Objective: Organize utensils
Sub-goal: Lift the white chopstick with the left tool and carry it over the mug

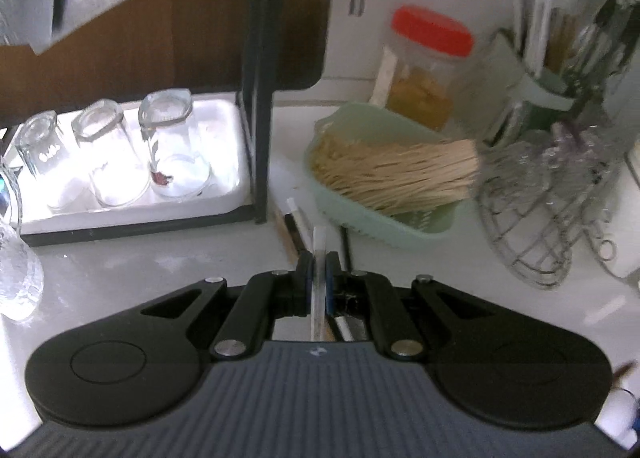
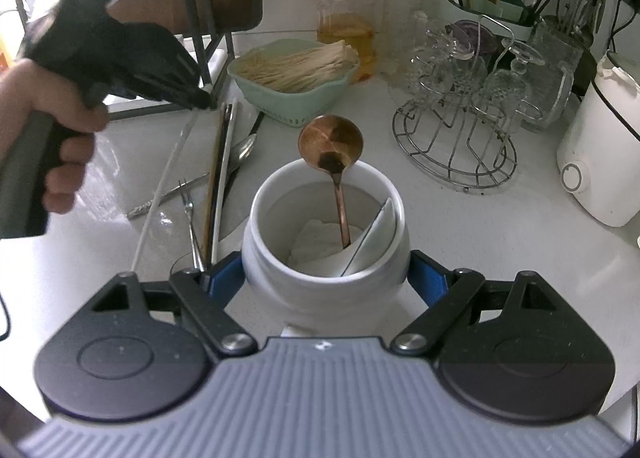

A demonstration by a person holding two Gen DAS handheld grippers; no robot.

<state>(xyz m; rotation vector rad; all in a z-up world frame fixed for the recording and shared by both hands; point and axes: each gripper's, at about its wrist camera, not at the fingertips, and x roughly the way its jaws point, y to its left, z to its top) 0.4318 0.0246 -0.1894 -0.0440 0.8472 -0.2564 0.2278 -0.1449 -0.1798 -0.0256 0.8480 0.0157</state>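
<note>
Blurring smears most of the left wrist view, so the tall holder [image 1: 560, 69] of upright utensils behind the wire rack [image 1: 552, 217] is hard to read there, and the items lying under the left gripper [image 1: 319, 270] are mostly covered by its own body. That gripper is pinched narrow on a thin white chopstick [image 1: 319, 246]; from the right wrist view the same stick [image 2: 160, 193] slants down from the black tool, its tip reaching the counter [image 2: 500, 258] just left of the white jar [image 2: 326, 274]. The right gripper [image 2: 326, 278] stands wide with a blue pad [image 2: 224, 278] against each side of that jar, though whether it truly squeezes the jar I cannot tell. Inside the jar stand a copper spoon [image 2: 331, 145], bowl up and leaning over the far rim, and a white ceramic spoon [image 2: 376, 234] against the right wall; the pale mass at the bottom is hard to make out. Left of the jar lie a small fork [image 2: 188, 205], a metal spoon [image 2: 240, 151] and several more chopsticks [image 2: 224, 177]. Beyond the jar sits a green basket [image 2: 292, 105] heaped with wooden sticks [image 2: 304, 65], and behind that a red-lidded jar [image 2: 346, 21] holding something yellow. The wire rack right of the jar holds upturned glasses [image 2: 472, 69], and three more tumblers [image 1: 108, 153] stand inverted in a white tray far left.
</note>
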